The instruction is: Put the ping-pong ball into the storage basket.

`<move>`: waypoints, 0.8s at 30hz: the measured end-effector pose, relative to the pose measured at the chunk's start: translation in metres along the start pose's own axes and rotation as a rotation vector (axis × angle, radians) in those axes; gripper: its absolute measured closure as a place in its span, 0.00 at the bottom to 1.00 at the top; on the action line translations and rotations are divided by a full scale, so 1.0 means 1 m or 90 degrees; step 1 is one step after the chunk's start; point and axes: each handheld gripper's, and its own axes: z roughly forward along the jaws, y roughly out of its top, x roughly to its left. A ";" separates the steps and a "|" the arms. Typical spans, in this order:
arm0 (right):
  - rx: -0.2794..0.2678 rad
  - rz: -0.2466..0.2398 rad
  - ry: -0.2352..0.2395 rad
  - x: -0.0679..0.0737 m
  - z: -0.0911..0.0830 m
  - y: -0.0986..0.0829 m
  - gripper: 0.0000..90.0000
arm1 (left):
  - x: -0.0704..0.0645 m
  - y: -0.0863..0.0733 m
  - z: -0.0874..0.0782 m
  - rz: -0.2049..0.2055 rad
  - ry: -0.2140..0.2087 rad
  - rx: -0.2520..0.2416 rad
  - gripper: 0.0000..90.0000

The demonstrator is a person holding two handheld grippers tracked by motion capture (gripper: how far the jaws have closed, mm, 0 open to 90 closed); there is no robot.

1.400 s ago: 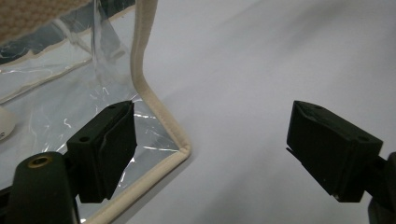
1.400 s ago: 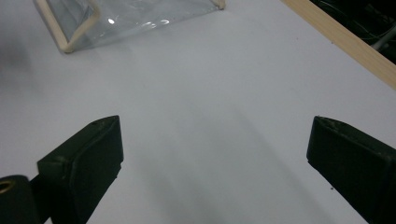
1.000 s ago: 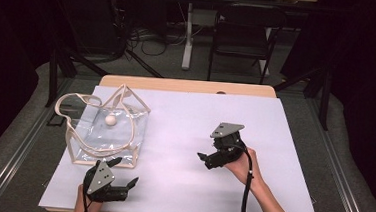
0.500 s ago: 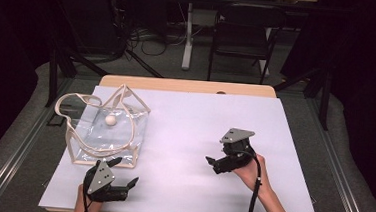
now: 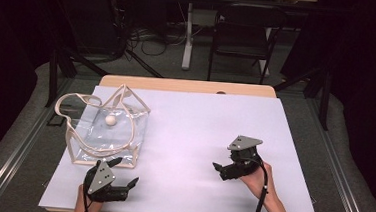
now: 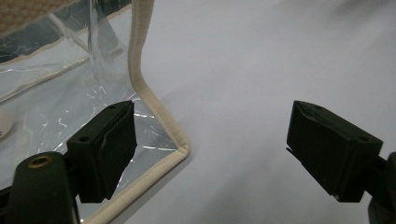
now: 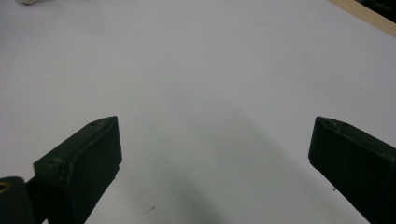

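A clear plastic tote bag point(image 5: 124, 131) with beige trim and handles lies on the left of the white sheet, and a small white ball point(image 5: 110, 120) sits inside it. My left gripper point(image 5: 125, 172) rests open at the near edge, just in front of the bag's near right corner. In the left gripper view that beige corner point(image 6: 163, 135) lies beside the left jaw, with my left gripper point(image 6: 212, 116) holding nothing. My right gripper point(image 5: 218, 170) is held open at the right of the sheet, pointing left. Bare white sheet lies between the jaws of my right gripper point(image 7: 215, 126).
The white sheet point(image 5: 200, 122) covers most of a wooden table, whose far edge point(image 5: 187, 86) shows as a bare strip. Behind the table stand a black chair point(image 5: 243, 34) and a table leg amid floor cables point(image 5: 151, 36).
My right gripper has moved to the right and a little toward the near edge, staying open. The left gripper and the bag have not moved.
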 end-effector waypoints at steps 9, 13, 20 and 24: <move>0.004 0.010 -0.008 0.000 -0.003 -0.014 0.03 | 0.000 0.000 0.000 0.000 -0.001 0.000 0.18; 0.006 0.016 -0.012 0.000 -0.004 -0.021 0.03 | 0.000 0.000 0.000 0.000 0.001 0.002 0.18; 0.010 0.021 -0.019 0.000 -0.006 -0.033 0.03 | 0.000 0.000 0.000 0.001 0.001 0.003 0.18; 0.009 0.027 -0.026 -0.001 -0.008 -0.040 0.03 | -0.001 0.000 0.001 0.001 0.001 0.003 0.18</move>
